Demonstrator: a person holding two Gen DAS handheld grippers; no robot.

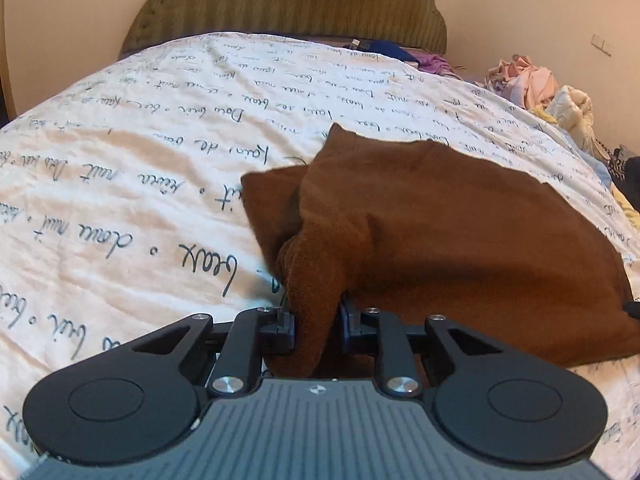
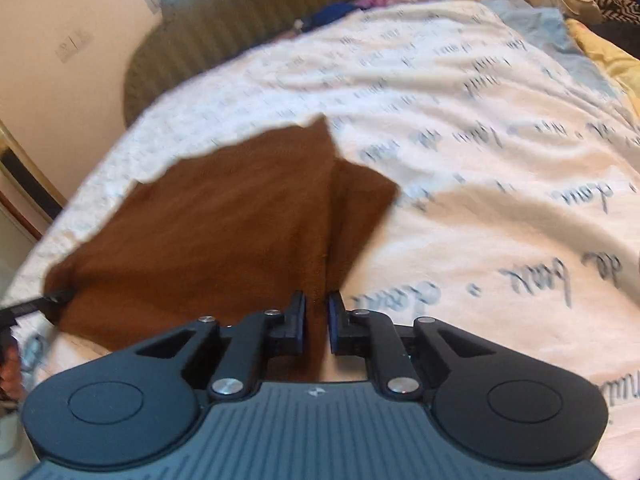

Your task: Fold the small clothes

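A brown knitted garment (image 1: 460, 240) lies on the white bedspread with black handwriting (image 1: 140, 152). My left gripper (image 1: 316, 320) is shut on a bunched corner of it, which is lifted and folded over. In the right wrist view the same brown garment (image 2: 208, 232) stretches to the left. My right gripper (image 2: 316, 320) is shut on its near edge, with cloth between the blue pads. The other gripper's black tip (image 2: 44, 300) shows at the garment's far left corner. The view is blurred.
An olive ribbed headboard (image 1: 288, 4) stands at the far end of the bed. A pile of pink, yellow and other clothes (image 1: 536, 84) lies on the right side. Blue and purple items (image 1: 400, 54) sit near the headboard. A wall switch (image 2: 74, 46) is on the left wall.
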